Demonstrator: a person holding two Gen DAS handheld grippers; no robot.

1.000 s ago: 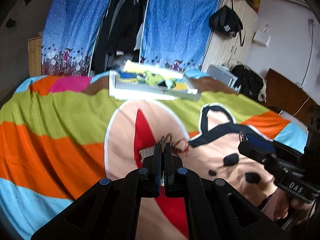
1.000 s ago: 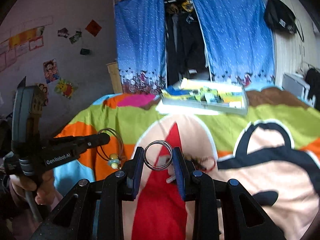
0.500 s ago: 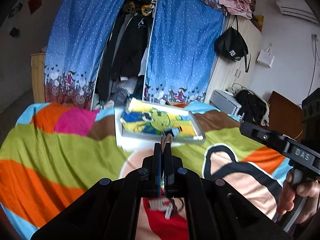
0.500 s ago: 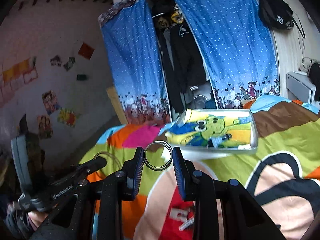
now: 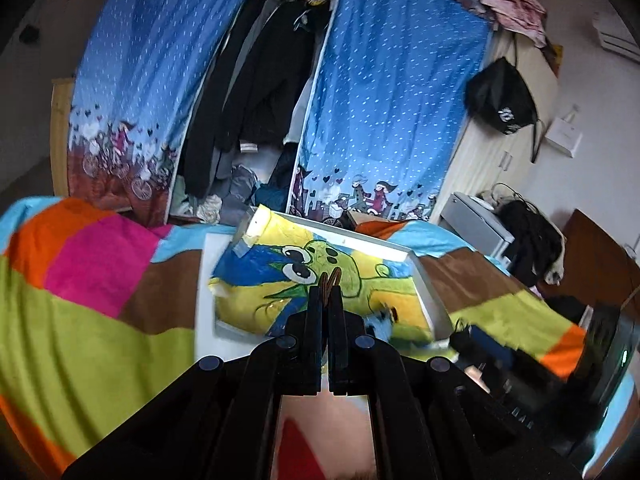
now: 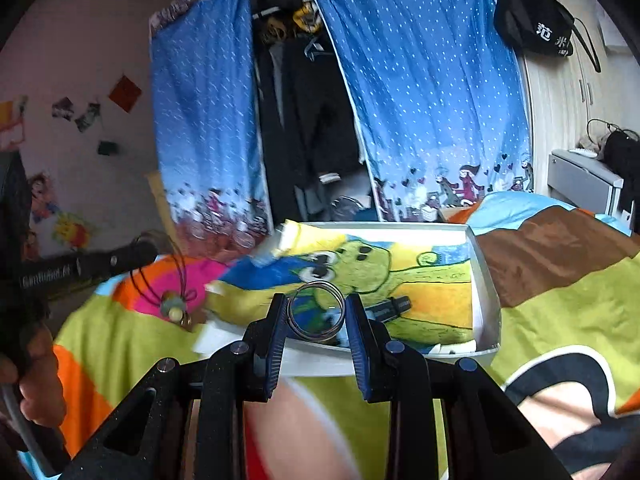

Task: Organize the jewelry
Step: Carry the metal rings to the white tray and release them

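My right gripper [image 6: 316,314] pinches a silver ring bracelet [image 6: 316,310] between its two blue-padded fingers [image 6: 278,322]; the ring stands upright and touches both pads. My left gripper [image 5: 325,300] has its jaws pressed almost together on a thin cord necklace [image 5: 330,278], of which only a small brown loop sticks out above the tips. In the right wrist view this left gripper [image 6: 132,254] enters at 9 o'clock, and the cord [image 6: 176,276] hangs down from its tip with a small pendant of pale beads [image 6: 174,308] at the bottom. A hand [image 6: 36,384] holds its handle at 8 o'clock.

Under both grippers lies the bright bedspread [image 6: 560,320] with green, orange, pink and brown patches. Just beyond my fingertips, toward 12 o'clock, the white tray [image 6: 486,280] rests on the bed. It is lined with a cartoon drawing in yellow, green and blue [image 6: 436,280]. A small dark object [image 6: 390,306] lies inside on the drawing, just at 2 o'clock from the ring; I cannot tell what it is.

Further away hang two blue dotted curtains [image 5: 380,100], with dark clothes [image 5: 260,80] between them. A black bag [image 6: 532,20] hangs at 1 o'clock.
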